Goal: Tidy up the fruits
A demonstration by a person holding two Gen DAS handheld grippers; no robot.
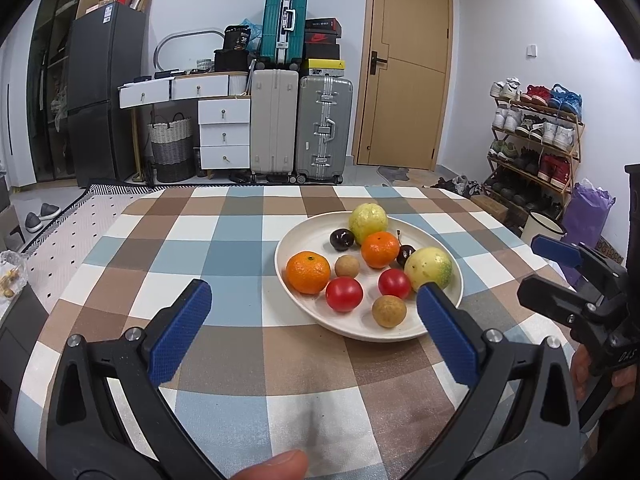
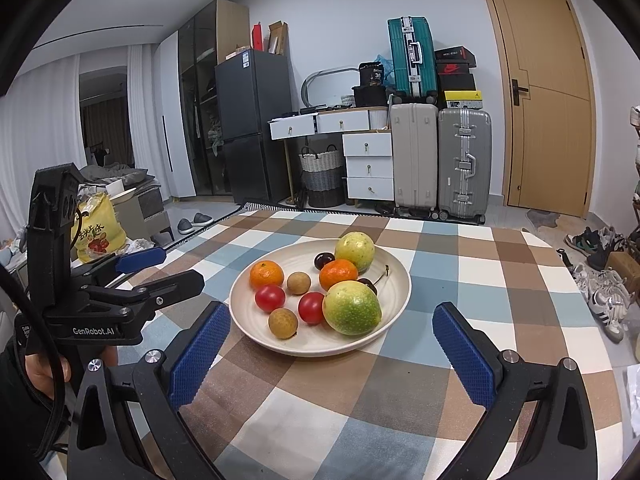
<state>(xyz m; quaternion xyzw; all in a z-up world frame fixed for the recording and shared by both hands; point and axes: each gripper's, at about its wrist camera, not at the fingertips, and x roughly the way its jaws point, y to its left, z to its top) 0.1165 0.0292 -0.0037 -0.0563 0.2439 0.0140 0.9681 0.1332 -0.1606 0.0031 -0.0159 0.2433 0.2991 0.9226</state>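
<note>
Desk: covered by a checked cloth [image 1: 224, 240] in blue, brown and white squares.
Plate: a white plate [image 2: 394, 268] stands on the desk, toward its far edge, right of centre in the left wrist view; it holds all the fruit.
Fruit, far side: a yellow-green guava [image 2: 355, 251] sits at the plate's far rim; a dark cherry [image 2: 323, 260] lies just beside it on the left.
Fruit, middle: two mandarins, the left mandarin [image 2: 266, 274] near the left rim and the centre mandarin [image 2: 338, 274] touching the far guava; a longan [image 2: 298, 282] lies between them. A second cherry [image 1: 405, 255] with a stem lies behind the near guava.
Fruit, near side: two red tomatoes [image 2: 270, 298] and a second longan [image 2: 283, 322] lie at the near rim; a larger green-yellow guava [image 2: 352, 307] sits at the near right.
Left gripper [image 1: 314, 300]: fingers spread wide, empty; the right finger's tip overlaps the plate's near right rim in the view, while the left finger stands well left of the plate.
Right gripper [image 2: 332, 322]: fingers spread wide, empty; the plate's near rim lies between them, apart from both pads.
Hands: a thumb tip [image 1: 276, 466] shows at the bottom edge of the left wrist view.
</note>
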